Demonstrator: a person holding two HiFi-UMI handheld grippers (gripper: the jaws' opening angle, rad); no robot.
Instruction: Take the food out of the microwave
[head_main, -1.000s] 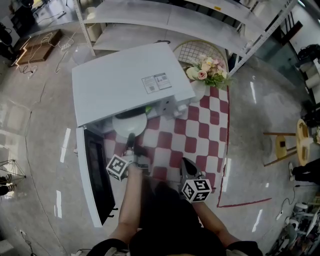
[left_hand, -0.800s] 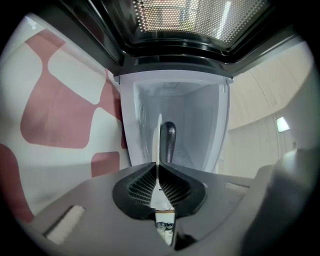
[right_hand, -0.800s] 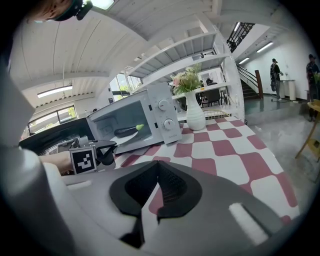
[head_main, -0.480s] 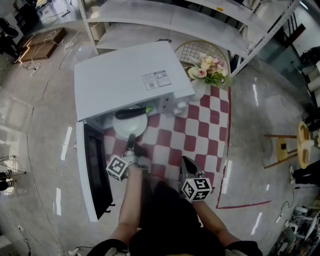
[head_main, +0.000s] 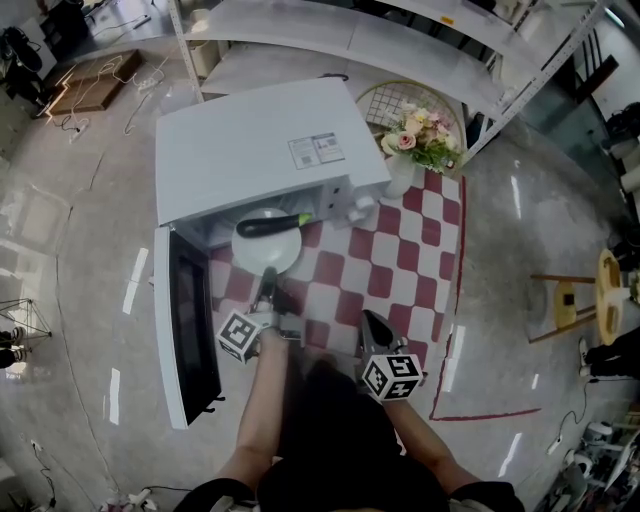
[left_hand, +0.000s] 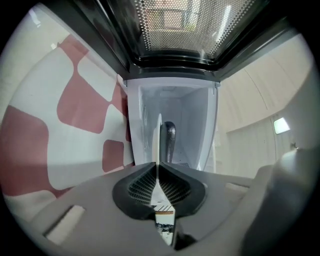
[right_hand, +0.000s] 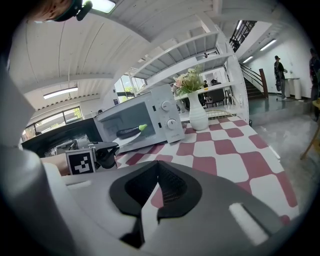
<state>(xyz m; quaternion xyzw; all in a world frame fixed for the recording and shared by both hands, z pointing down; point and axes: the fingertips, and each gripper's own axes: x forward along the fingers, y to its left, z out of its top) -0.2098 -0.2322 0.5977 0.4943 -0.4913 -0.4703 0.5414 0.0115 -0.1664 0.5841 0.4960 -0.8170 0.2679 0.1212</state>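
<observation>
A white plate carrying a dark eggplant with a green stem sticks halfway out of the open white microwave. My left gripper is shut on the plate's near rim. In the left gripper view the plate shows edge-on between the closed jaws of the left gripper, with the eggplant behind it in the cavity. My right gripper hovers shut and empty over the checked cloth. The right gripper view has the right gripper low in the middle and the eggplant to the left.
The microwave door hangs open at the left, beside my left arm. A white vase of flowers stands right of the microwave on the red-and-white cloth. A round wire basket lies behind it. White shelving runs along the back.
The plate with the eggplant has slid further out of the microwave toward me, drawn by the left gripper. The right gripper has stayed put.
</observation>
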